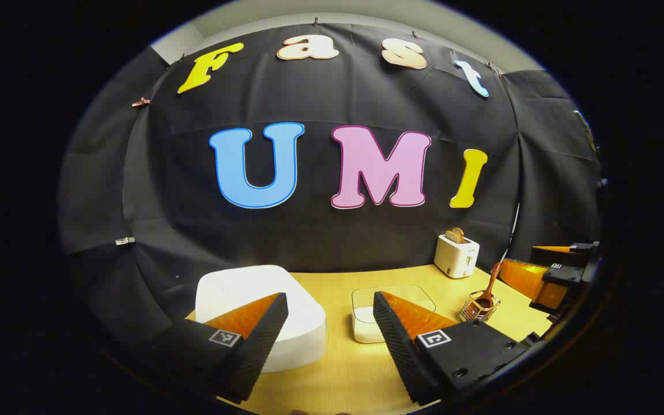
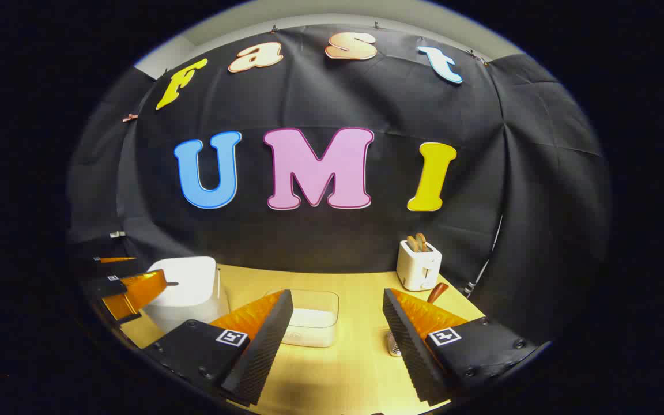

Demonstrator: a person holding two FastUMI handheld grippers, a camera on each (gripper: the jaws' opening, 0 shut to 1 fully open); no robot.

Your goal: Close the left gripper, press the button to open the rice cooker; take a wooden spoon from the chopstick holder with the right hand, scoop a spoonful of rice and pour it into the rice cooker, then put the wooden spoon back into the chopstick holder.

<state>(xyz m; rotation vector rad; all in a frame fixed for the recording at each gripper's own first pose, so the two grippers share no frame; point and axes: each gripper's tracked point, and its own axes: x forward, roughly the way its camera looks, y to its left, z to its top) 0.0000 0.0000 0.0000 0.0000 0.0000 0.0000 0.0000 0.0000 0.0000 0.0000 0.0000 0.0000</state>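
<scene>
In the left gripper view, a white rice cooker (image 1: 263,311) with its lid down sits on the wooden table, partly behind my left gripper (image 1: 330,328), which is open and empty. A clear box of rice (image 1: 375,317) stands just right of it. Farther right, a wire chopstick holder (image 1: 479,308) holds a wooden spoon (image 1: 490,282), and the right gripper (image 1: 545,271) hovers beyond it. In the right gripper view, my right gripper (image 2: 338,331) is open and empty above the table; the rice box (image 2: 312,323) lies ahead, the rice cooker (image 2: 185,291) at left, the spoon handle (image 2: 437,292) behind the right finger.
A white toaster (image 1: 457,255) with bread slices stands at the back right of the table (image 1: 343,369), also seen as the toaster (image 2: 418,264) in the right gripper view. The black cloth wall closes the back and sides. The table's front edge runs just under both grippers.
</scene>
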